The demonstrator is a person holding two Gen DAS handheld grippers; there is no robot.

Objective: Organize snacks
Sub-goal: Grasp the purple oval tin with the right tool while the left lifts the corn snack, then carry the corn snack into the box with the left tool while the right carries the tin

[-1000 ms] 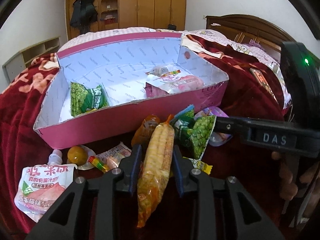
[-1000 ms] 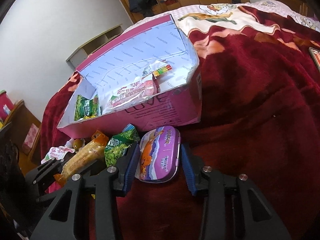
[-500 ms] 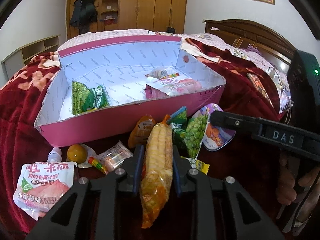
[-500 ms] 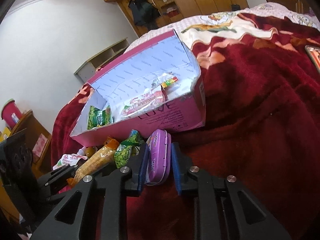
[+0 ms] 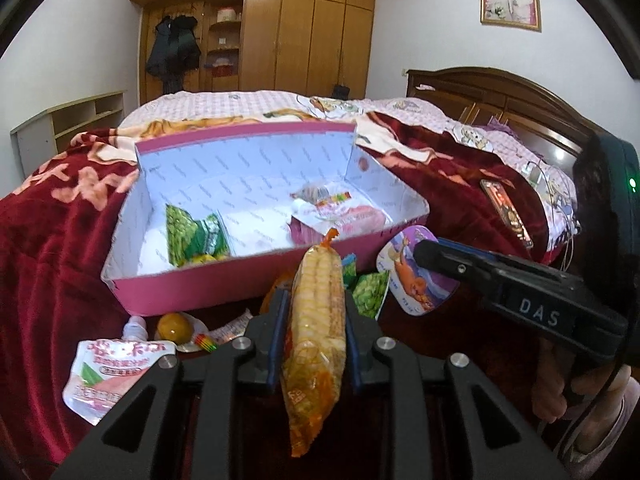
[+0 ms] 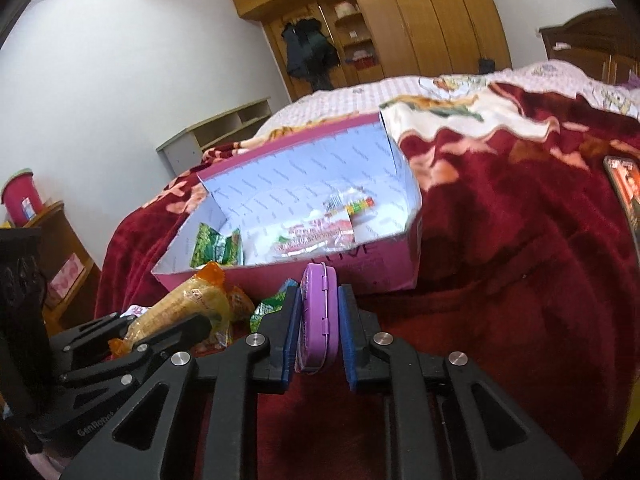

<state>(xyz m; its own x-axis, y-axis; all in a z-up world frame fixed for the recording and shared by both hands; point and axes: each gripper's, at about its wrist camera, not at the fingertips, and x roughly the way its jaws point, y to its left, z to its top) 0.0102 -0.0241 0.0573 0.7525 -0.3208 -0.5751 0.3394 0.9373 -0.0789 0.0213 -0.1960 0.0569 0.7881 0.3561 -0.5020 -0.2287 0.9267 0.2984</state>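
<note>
Left claw (image 5: 316, 308): clamped on corn packet (image 5: 316, 320), held above bed. Right claw (image 6: 318, 320): clamped on purple tin (image 6: 316, 316). Pink box (image 5: 200, 288) just ahead. Advice: clear the near wall, release over bare floor.

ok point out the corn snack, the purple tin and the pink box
corn snack (image 5: 318, 300): left wrist view, middle of the pack
purple tin (image 6: 318, 312): right wrist view, its edge
pink box (image 5: 208, 288): left wrist view, front wall

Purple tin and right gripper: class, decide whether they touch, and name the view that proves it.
Touching. In the right wrist view, the right gripper has both blue pads pressed against the flat faces of the purple tin, held on edge with no gap either side.
</note>
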